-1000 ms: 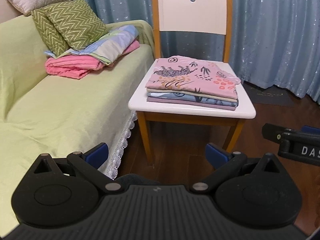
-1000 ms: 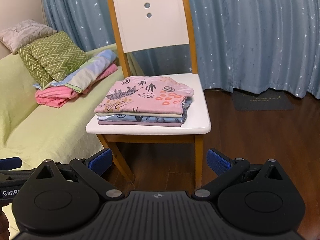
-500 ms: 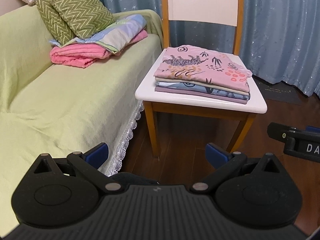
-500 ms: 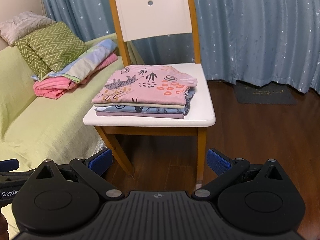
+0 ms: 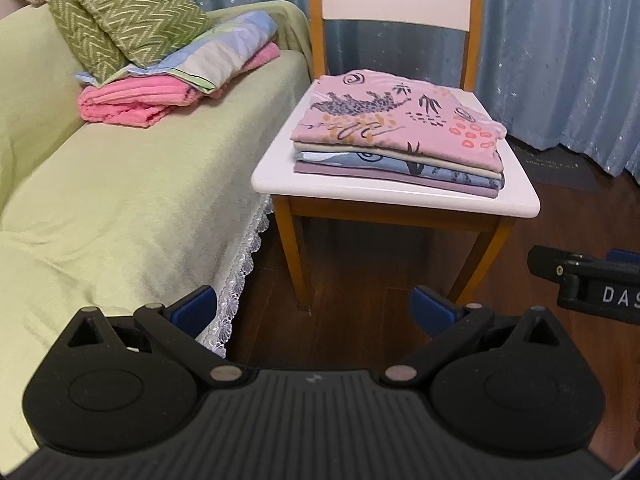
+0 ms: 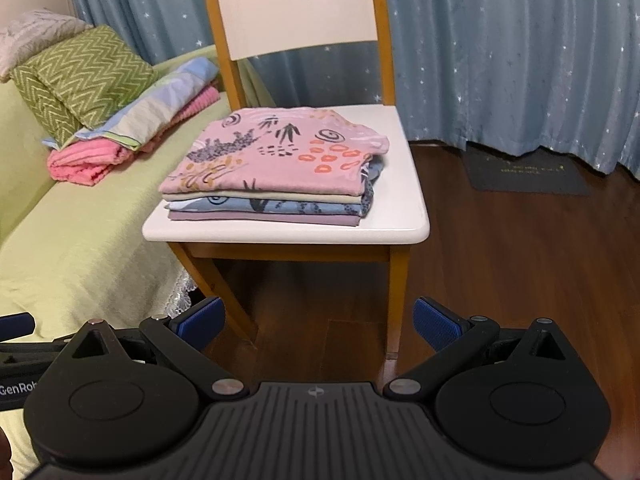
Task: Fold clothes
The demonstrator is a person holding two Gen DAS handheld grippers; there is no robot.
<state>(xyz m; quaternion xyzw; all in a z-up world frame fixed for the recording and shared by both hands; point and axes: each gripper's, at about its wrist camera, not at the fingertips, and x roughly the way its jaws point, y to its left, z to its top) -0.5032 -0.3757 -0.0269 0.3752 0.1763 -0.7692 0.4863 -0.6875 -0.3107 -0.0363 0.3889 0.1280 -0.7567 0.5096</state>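
- Left wrist view: left tongs (image 5: 314, 308) spread wide apart, gripping nothing, held low over the dark floor (image 5: 352, 320) short of the chair (image 5: 396, 196).
- On the chair seat, a stack of folded clothes (image 5: 396, 148): pink patterned piece on top, then cream, blue patterned and mauve layers, edges fairly square.
- To the left, a sofa (image 5: 132, 184) under a green cover, carrying a pink towel (image 5: 132, 100), a folded pale sheet (image 5: 208, 60) and zigzag cushions (image 5: 132, 12); no loose garment showing anywhere.
- At the right edge, part of the right tongs (image 5: 592, 280), beside and level.
- Right wrist view: right tongs (image 6: 318, 320) likewise wide apart and holding nothing, facing the same stack (image 6: 276, 168) from a little to the right, well clear of it.
- Stack seated toward the left front of the white seat (image 6: 404, 216), bare seat on its right.
- Judgement: fits either a pile folded and set down, with tongs drawn off, or a pile about to be taken up for unfolding and refolding; not settled here.
- Any next grasp would call for closing on a single layer's edge, not several.
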